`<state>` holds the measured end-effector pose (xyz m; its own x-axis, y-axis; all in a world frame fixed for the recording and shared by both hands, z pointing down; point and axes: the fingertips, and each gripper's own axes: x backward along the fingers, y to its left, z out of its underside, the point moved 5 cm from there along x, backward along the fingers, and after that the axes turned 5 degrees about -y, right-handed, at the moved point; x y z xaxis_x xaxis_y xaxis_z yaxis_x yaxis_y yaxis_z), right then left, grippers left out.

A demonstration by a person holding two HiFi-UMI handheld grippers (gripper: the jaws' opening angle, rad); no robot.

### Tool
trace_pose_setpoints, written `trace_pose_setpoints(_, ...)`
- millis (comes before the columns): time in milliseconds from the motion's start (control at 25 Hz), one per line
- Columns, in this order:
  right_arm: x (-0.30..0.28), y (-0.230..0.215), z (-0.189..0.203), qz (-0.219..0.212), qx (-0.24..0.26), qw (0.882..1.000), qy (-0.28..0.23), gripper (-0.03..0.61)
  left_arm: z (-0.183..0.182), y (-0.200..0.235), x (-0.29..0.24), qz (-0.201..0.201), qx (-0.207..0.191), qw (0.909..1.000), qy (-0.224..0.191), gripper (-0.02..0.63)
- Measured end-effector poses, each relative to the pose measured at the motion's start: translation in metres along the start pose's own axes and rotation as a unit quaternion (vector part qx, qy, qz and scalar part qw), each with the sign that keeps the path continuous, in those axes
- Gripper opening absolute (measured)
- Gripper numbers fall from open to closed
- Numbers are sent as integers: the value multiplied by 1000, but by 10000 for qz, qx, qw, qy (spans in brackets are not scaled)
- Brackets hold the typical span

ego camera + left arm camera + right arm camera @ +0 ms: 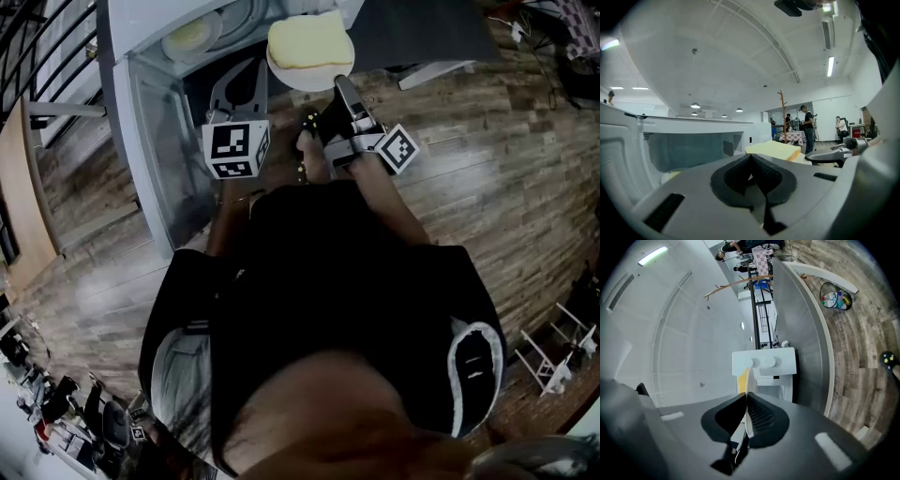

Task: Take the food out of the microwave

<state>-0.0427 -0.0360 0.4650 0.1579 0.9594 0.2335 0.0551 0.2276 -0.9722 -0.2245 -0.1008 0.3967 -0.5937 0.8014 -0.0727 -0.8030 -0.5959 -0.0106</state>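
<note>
Head view shows two plates: one plate, carrying one yellow food slab, is clamped by its rim in the right gripper jaws, just outside the one open microwave. The second plate sits inside, far left. Left gripper jaws are closed and empty.

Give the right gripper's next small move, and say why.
Probably draw the plate, held level, farther from the microwave: the right gripper pinches only its rim, the yellow slab lies on top, and it looks barely clear of the opening.
</note>
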Motion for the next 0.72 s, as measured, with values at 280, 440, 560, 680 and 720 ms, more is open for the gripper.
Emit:
trace_pose_setpoints(280, 15, 6, -18, -62, 84, 9993, -352, 9, -1, -19, -21, 413, 20, 9991, -33, 6)
trace_pose_setpoints(440, 23, 9, -30, -82, 122, 9982, -586, 9, -3, -30, -32, 636, 33, 9979, -76, 6)
trace_pose_setpoints(560, 16, 11, -21, -84, 201, 9971, -729, 9, -3, -19, -36, 842, 89, 9964, -82, 6)
trace_pose_setpoints(680, 21, 15, -27, -115, 204, 9961, -846, 8, -3, -27, -43, 990, 142, 9949, -87, 6)
trace_pose_setpoints(720, 25, 16, -33, -130, 204, 9958, -885, 9, -2, -34, -47, 1032, 144, 9945, -88, 6)
